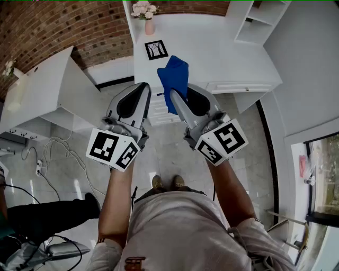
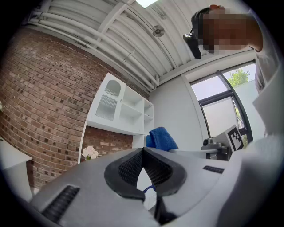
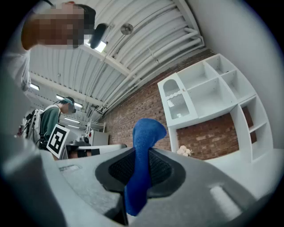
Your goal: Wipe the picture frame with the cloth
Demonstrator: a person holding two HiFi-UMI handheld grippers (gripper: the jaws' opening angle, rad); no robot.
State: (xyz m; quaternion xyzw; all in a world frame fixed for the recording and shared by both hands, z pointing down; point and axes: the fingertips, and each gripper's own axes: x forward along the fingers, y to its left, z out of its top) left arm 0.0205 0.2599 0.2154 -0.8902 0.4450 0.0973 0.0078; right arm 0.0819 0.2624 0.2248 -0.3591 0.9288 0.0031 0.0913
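Going left to right in the head view: the left hand-held gripper (image 1: 144, 91) is pressed together with nothing in it. Its own view shows the two pads meeting and no cloth between them. It's held out in front of the person, just short of the white bench (image 1: 222, 50).

At about 12 o'clock from it, up on the bench, sits the picture frame (image 1: 156, 49), black border with a pale print. I can't tell if it's lying flat or propped up. A small vase of flowers (image 1: 145, 15) stands at 12 o'clock from the frame, near the wall.

Next over, the right hand-held gripper (image 1: 172, 96) is pinching the blue cloth (image 1: 176, 74). The right gripper view shows the fabric clamped between the pads, with a fold sticking out past the tips. The cloth sits at roughly 5 o'clock from the frame, near it but not touching.

So I'd say this is the approach step, cloth in hand and no wiping yet. The next move probably calls for pushing the right one toward 11 o'clock until the loose fold lands on the frame. The left could steady the frame, but it'd have to open first.
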